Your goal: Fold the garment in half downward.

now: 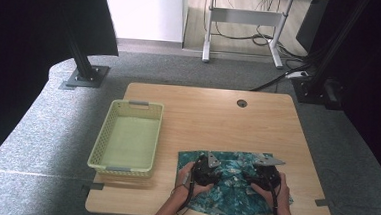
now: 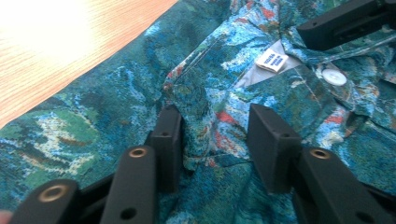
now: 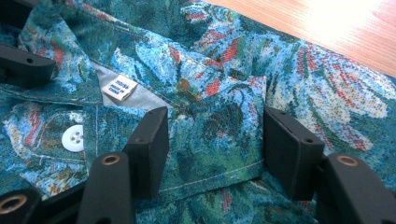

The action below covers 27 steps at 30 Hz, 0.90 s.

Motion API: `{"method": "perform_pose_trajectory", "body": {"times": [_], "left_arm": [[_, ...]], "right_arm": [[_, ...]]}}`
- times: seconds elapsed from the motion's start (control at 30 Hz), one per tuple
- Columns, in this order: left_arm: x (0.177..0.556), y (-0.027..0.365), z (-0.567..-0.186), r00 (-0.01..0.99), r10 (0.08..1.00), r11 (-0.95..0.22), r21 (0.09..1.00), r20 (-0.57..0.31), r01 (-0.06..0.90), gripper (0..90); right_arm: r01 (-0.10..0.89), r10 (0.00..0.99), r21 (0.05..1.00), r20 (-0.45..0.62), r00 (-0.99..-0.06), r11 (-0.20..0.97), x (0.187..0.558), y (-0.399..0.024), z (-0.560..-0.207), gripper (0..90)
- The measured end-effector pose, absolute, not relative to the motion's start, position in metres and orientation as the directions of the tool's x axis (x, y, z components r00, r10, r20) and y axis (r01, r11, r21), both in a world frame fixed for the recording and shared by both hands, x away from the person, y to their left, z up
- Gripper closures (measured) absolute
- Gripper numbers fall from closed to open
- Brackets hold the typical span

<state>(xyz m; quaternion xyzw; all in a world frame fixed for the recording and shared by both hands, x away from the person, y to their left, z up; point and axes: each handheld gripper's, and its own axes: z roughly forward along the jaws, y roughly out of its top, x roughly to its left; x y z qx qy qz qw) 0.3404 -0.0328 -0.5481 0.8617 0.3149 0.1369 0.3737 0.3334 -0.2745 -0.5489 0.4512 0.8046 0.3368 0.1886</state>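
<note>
Tools (image 1: pixel 234 174) open over patterned shirt (image 1: pixel 233 190)

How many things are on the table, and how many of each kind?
Baskets: 1, the yellow-green basket
Shirts: 1, the blue-green patterned shirt
Grippers: 2, the left gripper and the right gripper, both on the shirt
Total: 4

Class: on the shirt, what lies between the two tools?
In the left gripper view, between the left tool and right tool on the patterned shirt lie its neck label and white button.
</note>
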Motion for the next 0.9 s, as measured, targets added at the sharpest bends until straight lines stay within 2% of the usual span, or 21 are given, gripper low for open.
{"method": "perform_pose_trajectory", "body": {"times": [0.07,0.23,0.37,0.5,0.63,0.9], "left_arm": [[0.339,-0.033,-0.547,0.766,0.643,-0.529,0.728,0.009,0.436,61.5],[0.335,-0.035,-0.546,0.774,0.631,-0.553,0.729,0.050,0.404,72.0],[0.335,-0.033,-0.547,0.768,0.639,-0.536,0.741,0.043,0.404,79.8],[0.337,-0.029,-0.548,0.763,0.646,-0.500,0.755,-0.002,0.425,84.1],[0.340,-0.027,-0.548,0.760,0.649,-0.484,0.753,-0.033,0.445,85.3],[0.330,-0.027,-0.534,0.773,0.633,-0.473,0.769,-0.044,0.430,85.3]], "right_arm": [[0.597,0.853,0.714,-0.002,-0.521,0.366,0.333,-0.275,-0.549,43.6],[0.588,0.853,0.720,-0.011,-0.522,0.369,0.331,-0.275,-0.548,54.9],[0.573,0.851,0.731,-0.019,-0.525,0.371,0.329,-0.275,-0.549,67.9],[0.554,0.846,0.741,-0.035,-0.533,0.380,0.326,-0.275,-0.549,76.7],[0.548,0.841,0.747,-0.028,-0.541,0.377,0.325,-0.276,-0.548,80.4],[0.524,0.836,0.774,-0.014,-0.548,0.357,0.313,-0.282,-0.537,81.6]]}}
